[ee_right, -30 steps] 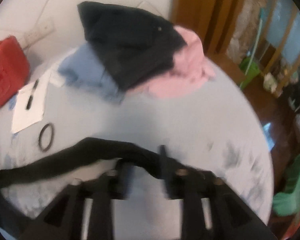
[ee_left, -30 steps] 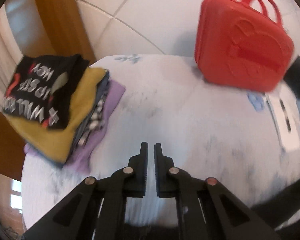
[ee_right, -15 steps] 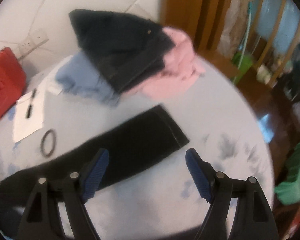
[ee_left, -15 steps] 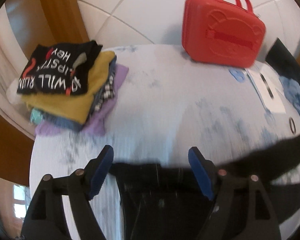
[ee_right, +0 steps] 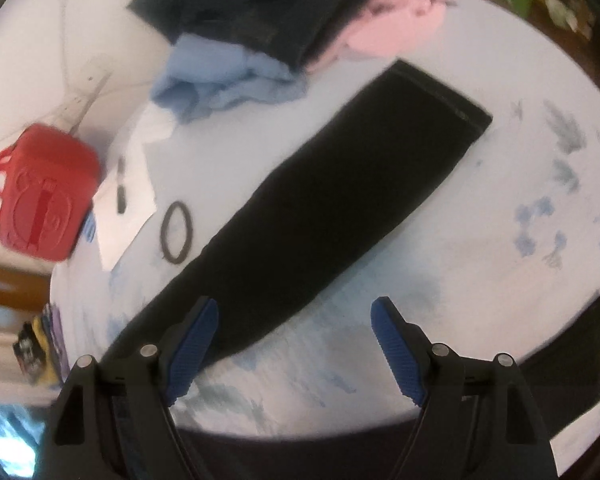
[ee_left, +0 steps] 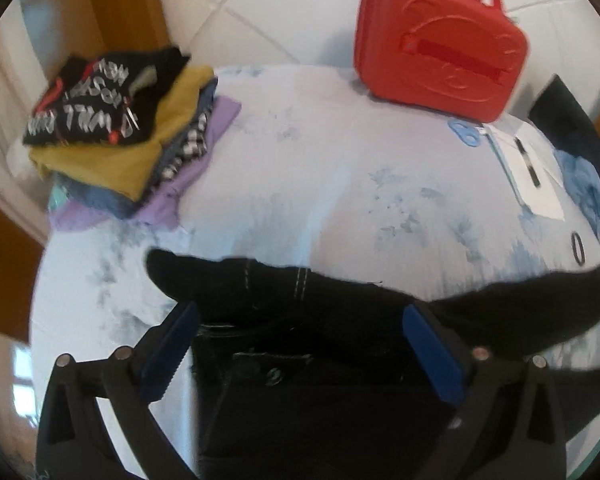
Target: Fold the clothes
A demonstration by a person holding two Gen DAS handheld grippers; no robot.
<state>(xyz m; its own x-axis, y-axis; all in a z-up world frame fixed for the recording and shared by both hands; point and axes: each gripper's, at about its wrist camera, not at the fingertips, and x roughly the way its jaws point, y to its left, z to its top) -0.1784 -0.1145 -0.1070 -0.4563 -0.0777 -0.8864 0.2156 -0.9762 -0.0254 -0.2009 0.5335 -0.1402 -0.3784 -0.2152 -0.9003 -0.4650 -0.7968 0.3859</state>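
Black trousers lie spread on the round table with the pale floral cloth. The waist with its button sits under my left gripper, which is open and holds nothing. In the right wrist view one leg runs diagonally to a hem at the upper right, and a second leg hangs off the lower right edge. My right gripper is open and empty above the near end of that leg.
A stack of folded clothes sits at the table's far left. A red case, paper with a pen, a black hair tie and a pile of unfolded navy, blue and pink garments lie at the back.
Both grippers have opened and let go of the black trousers, which now lie flat on the table. Both grippers have drawn back toward the near edge.
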